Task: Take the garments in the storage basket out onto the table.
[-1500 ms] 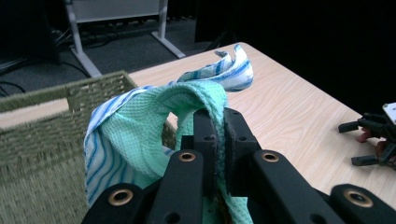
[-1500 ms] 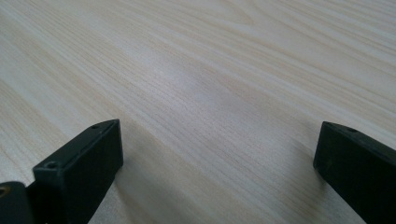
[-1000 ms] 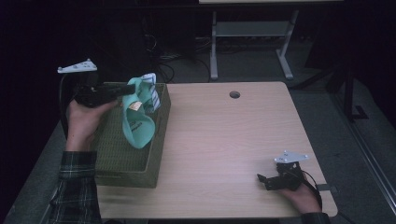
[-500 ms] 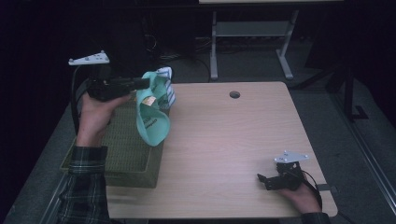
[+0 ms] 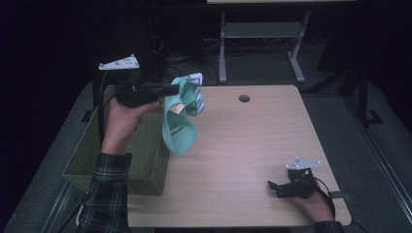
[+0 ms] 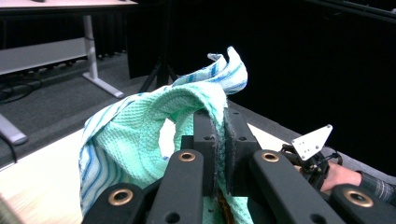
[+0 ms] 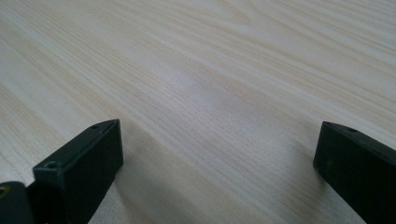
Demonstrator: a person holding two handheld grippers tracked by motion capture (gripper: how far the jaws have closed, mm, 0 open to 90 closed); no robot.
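Left gripper (image 5: 172,90): clamped on teal cloth (image 5: 179,124), hanging above table (image 5: 252,145) at near-left, just right of green basket (image 5: 121,160); right gripper (image 5: 274,187): jaws wide apart, nothing held, resting at near-right table edge

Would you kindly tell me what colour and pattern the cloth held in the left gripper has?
The waffle-textured cloth is mint green with blue-and-white striped edges, clearest in the left gripper view.
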